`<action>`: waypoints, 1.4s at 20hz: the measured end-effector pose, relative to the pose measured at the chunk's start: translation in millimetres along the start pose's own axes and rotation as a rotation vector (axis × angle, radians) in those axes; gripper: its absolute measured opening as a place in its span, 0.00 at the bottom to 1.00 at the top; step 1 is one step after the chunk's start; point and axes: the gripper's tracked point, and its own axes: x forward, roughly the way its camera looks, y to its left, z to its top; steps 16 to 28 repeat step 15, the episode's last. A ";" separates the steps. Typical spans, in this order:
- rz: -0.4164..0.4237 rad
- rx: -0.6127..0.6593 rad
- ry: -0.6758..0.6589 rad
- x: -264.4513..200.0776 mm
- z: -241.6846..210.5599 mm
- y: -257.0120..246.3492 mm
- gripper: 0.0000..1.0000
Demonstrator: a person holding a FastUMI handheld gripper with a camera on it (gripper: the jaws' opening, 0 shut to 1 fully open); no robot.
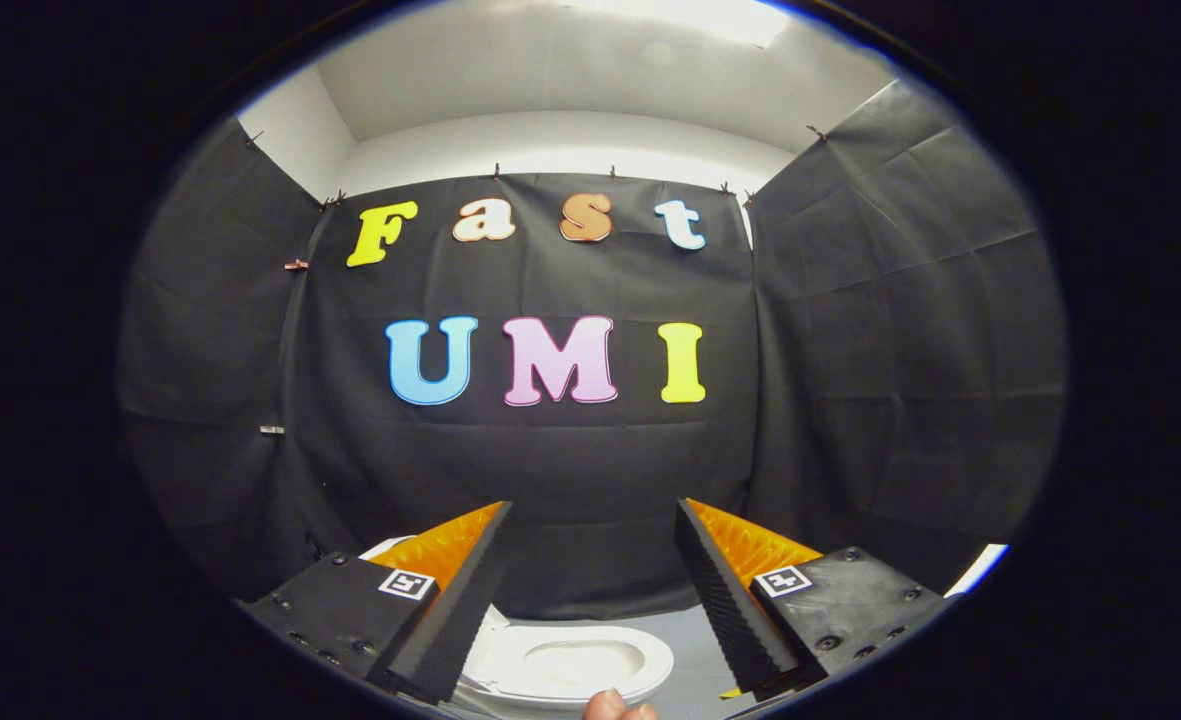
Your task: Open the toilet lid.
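Claw: fingers spread wide apart, gripping nothing.
Toilet: white, low between and below the two fingers, bowl showing.
Fingertip: person's, just beside the toilet rim.

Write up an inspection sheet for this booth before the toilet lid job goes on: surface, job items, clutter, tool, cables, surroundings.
Surface: grey floor around the toilet, bare where it shows.
Job's things: white toilet low down between and beyond the fingers; the seat ring and bowl show; whether the lid is up or down cannot be told.
Clutter: nothing seen.
Tool: tool open, fingers spread wide, touching nothing, held above the toilet; a fingertip of a person's hand shows below it.
Cables: nothing seen.
Surroundings: black cloth wall behind and on both sides, pinned with clips; white wall and ceiling above, lit from overhead.
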 end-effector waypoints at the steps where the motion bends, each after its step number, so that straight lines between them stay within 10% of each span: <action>1: -0.002 -0.009 0.009 0.8 -3.0 -0.1 1.00; 28: -0.008 -0.015 0.037 0.5 -10.5 -2.2 1.00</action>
